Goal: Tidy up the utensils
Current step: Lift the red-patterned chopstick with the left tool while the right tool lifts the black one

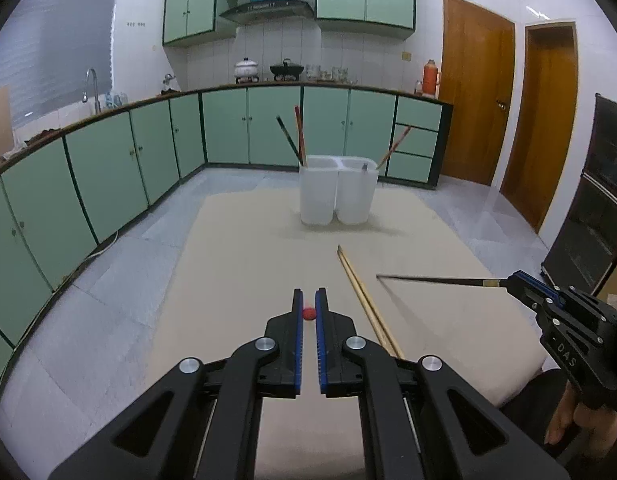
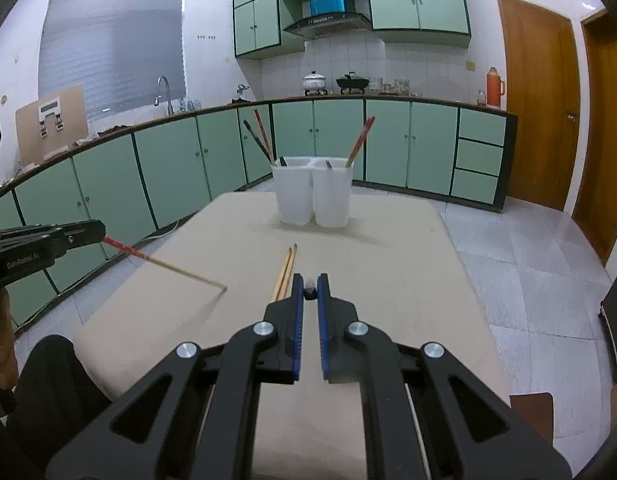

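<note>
Two grippers, each clamped on one chopstick; two-compartment holder at the far end of the worktop [image 1: 236,264].

Left gripper [image 1: 309,300]: jaws closed on the red-ended chopstick [image 2: 164,266], tip resting on the worktop. Holder [image 1: 338,194]: left compartment contains two chopsticks, one dark [image 1: 289,140] and one red [image 1: 300,132]; right compartment contains one red-patterned chopstick [image 1: 394,147]. One pair of plain wooden chopsticks [image 1: 364,294] lies side by side between the grippers. Right gripper [image 2: 309,284]: jaws closed on one dark chopstick [image 1: 436,279], held clear of the surface.
</note>
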Available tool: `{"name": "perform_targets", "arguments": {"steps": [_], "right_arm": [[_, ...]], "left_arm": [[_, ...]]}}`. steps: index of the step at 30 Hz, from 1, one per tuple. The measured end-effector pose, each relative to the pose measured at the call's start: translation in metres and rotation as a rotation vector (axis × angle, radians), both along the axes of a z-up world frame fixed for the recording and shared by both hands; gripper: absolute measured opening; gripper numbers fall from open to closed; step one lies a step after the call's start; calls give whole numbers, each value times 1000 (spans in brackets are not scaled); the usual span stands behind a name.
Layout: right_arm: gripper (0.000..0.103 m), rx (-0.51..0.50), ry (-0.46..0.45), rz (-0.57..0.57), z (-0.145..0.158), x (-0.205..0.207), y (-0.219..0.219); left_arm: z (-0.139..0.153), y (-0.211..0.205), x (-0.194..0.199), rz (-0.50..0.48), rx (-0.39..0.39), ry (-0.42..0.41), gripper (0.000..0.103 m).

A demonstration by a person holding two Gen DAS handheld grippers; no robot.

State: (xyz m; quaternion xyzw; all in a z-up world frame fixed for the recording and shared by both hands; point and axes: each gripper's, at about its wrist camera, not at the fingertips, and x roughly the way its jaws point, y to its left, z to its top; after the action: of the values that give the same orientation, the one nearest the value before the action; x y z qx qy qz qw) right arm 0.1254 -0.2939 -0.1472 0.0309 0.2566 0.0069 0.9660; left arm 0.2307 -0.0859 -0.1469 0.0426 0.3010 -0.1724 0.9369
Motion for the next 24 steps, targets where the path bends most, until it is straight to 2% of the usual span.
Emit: {"name": "perform_targets", "arguments": {"steps": [10, 16, 24], "right_arm": [[6, -32, -25, 48, 40, 6, 6], [6, -40, 13, 87, 55, 24, 5], [6, -40, 106, 147, 75, 75, -4]], "left_arm": [[25, 1, 13, -53, -15, 4, 6], [29, 0, 22, -82, -5, 20, 6], [36, -4, 39, -114, 12, 44, 6]]}}
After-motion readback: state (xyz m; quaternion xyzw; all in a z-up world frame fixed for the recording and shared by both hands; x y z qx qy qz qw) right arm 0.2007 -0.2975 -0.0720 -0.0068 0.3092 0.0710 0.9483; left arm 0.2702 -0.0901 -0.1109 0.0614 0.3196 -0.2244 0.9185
